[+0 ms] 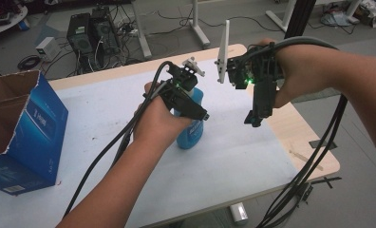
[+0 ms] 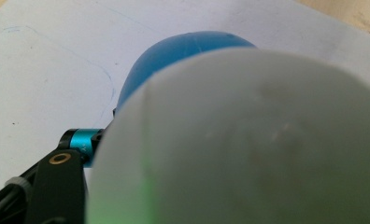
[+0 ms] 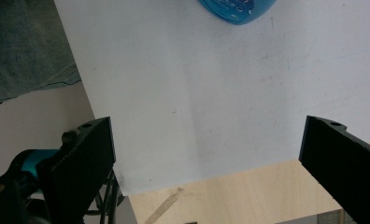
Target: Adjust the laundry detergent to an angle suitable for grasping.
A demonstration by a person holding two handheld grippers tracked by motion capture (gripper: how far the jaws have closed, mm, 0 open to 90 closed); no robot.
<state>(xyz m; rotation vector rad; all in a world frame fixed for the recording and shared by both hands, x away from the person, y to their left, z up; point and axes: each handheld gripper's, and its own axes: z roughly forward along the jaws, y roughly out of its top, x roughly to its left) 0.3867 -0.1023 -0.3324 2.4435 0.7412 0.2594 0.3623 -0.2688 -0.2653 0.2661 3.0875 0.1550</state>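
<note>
Bottle of blue translucent plastic [image 1: 190, 130] stands upright on the white sheet [image 1: 224, 156] covering the wooden table [image 1: 319, 156], near its middle. The left claw [image 1: 192, 100] sits down over the bottle's top; its jaws are hidden behind the whitish cap [image 2: 248, 140], so whether they press on it cannot be told. The right claw [image 1: 255, 118] hangs above the table just right of the bottle, jaws spread wide and empty. A torn blue cardboard box [image 1: 22, 133] stands at the far left.
</note>
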